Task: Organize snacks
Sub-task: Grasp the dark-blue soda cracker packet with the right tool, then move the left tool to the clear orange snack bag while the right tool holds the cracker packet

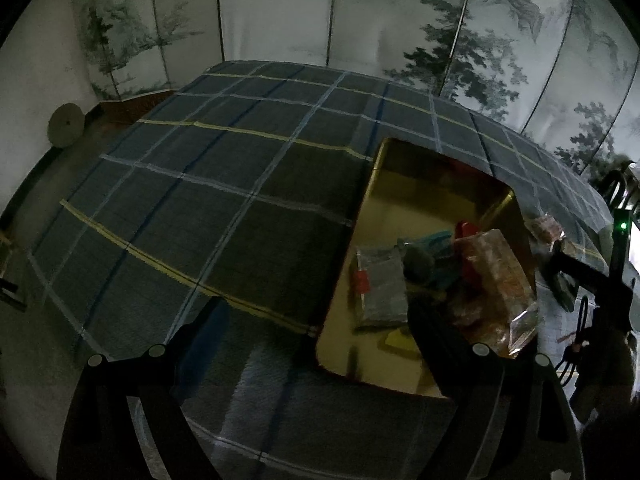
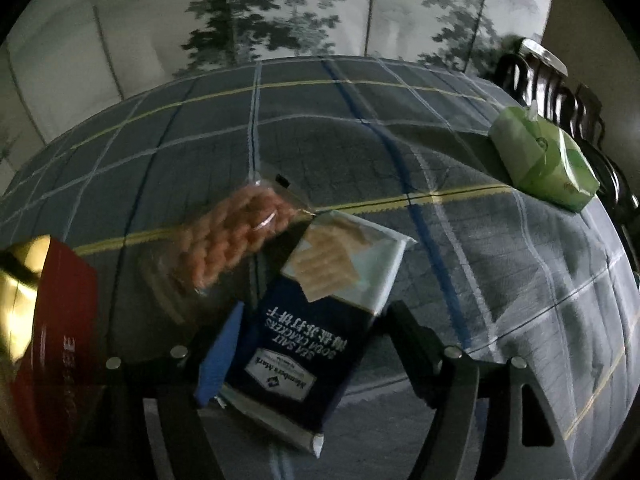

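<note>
Right wrist view: the right hand-held gripper (image 2: pixel 308 344) is spread fairly wide, with the soda cracker pack (image 2: pixel 316 312) lying between its fingers on the plaid counter (image 2: pixel 440 152), pads not pressing it. Just beyond the pack sits a clear bag of orange twists (image 2: pixel 236 240); far right of the pack, a green tissue pack (image 2: pixel 544 160); left of it, the red tin (image 2: pixel 52 340). The left hand-held gripper (image 1: pixel 316 344) hangs wide open, empty, at the tin's near edge.

Both wrist cameras look steeply down, close over the shared plaid tablecloth (image 1: pixel 192 208).
</note>
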Demonstrator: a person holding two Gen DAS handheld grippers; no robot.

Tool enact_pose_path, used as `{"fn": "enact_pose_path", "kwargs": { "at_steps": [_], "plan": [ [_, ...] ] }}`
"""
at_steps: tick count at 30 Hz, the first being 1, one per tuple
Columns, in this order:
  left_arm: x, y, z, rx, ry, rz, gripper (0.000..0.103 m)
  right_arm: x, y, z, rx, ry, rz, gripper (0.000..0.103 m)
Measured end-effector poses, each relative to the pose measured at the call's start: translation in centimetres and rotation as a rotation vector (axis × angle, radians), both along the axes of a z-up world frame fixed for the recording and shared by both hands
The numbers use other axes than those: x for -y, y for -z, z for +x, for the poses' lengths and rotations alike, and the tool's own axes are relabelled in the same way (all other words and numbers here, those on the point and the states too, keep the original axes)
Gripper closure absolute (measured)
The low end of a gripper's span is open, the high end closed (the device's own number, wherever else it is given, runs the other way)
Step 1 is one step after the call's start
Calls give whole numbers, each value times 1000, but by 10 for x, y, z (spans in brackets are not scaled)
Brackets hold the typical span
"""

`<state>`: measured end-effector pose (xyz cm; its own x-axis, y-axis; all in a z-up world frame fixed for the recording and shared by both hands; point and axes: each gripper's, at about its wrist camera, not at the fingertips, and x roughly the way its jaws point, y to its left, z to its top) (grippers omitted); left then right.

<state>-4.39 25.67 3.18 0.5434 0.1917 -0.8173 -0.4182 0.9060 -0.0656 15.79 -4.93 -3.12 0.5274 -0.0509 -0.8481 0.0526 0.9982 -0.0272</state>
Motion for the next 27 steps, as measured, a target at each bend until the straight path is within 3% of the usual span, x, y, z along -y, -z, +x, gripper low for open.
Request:
{"fn": "enact_pose_path", "kwargs": {
  "at_steps": [15,20,27],
  "plan": [
    [41,-22,23,24,90,48,15,21,5,-16,102,-164,15,29],
    [58,-33,33,50,131,42,15,31,4,-18,108,-202,19,43],
    [85,-36,46,59,195,44,15,57,3,-19,95,-239,35,50]
  ]
}}
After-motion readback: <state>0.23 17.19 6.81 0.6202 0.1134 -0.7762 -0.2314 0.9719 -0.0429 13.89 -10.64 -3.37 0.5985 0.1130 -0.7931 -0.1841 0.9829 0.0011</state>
